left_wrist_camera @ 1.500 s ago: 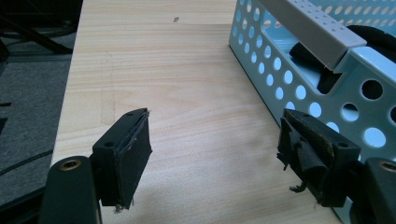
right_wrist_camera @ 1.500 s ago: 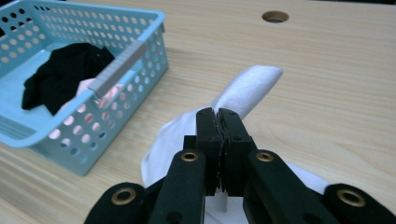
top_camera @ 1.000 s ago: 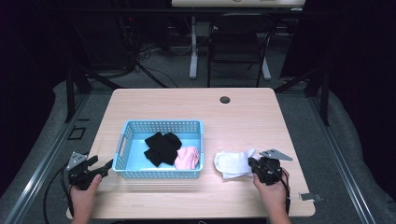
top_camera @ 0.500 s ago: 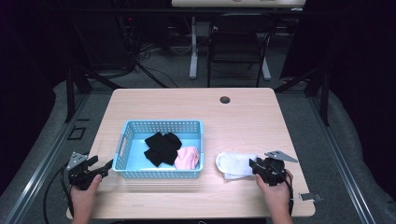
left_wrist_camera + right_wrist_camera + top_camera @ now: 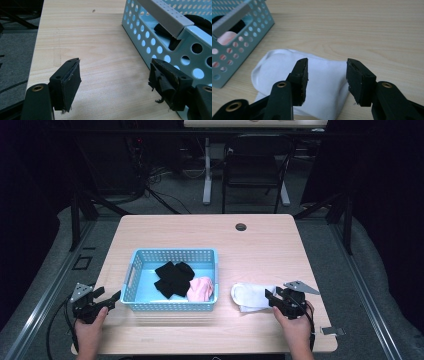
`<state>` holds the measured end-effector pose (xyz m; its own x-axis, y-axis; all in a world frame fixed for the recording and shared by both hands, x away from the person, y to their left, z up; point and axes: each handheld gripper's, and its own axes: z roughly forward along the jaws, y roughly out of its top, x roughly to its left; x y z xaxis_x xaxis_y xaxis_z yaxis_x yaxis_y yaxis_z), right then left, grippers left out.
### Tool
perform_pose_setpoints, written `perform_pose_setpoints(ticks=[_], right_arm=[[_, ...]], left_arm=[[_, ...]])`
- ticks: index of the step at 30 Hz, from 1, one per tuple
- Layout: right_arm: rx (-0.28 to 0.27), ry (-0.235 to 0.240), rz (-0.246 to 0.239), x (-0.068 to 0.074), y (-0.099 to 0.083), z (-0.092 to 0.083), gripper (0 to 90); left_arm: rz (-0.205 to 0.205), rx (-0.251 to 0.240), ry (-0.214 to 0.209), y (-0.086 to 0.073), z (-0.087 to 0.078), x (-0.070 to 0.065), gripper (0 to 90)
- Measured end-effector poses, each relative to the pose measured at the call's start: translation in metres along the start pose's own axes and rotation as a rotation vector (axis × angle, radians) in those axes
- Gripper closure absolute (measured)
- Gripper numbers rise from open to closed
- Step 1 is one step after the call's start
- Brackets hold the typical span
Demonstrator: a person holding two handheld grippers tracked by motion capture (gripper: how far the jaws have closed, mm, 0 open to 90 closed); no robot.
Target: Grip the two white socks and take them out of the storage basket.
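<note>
Just released, right gripper (image 5: pixel 327 75) gapes over one white sock (image 5: pixel 322 85); left gripper (image 5: pixel 115 82) gapes empty.

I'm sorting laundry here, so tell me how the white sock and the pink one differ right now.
The white sock lies flat on the bare table, right of the basket; the pink sock sits bunched inside the basket, against black socks. The white sock spreads wider than the pink sock. The white sock lies under the right gripper, whose jaws have just been opening; the pink sock lies away from both grippers.
</note>
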<state>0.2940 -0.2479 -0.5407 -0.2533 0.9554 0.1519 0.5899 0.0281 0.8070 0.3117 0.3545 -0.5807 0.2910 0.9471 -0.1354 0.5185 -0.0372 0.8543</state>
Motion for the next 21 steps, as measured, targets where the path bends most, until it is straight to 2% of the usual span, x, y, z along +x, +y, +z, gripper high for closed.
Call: perform_pose_setpoints(ticks=[10,14,17,21], right_arm=[[-0.04,0.059,-0.061,0.019,0.01,-0.01,47.3],[-0.037,0.074,-0.08,0.024,0.01,-0.012,47.3],[-0.02,0.103,-0.069,0.027,0.009,-0.013,50.9],[-0.005,0.114,-0.101,0.032,0.007,-0.013,51.3]], left_arm=[[0.0,0.002,0.001,0.0,-0.001,0.0,25.3],[0.001,0.001,0.001,0.0,-0.001,0.001,25.3],[-0.001,0.001,0.002,0.0,-0.001,0.0,25.3],[0.001,0.001,0.001,0.0,0.0,0.0,25.3]])
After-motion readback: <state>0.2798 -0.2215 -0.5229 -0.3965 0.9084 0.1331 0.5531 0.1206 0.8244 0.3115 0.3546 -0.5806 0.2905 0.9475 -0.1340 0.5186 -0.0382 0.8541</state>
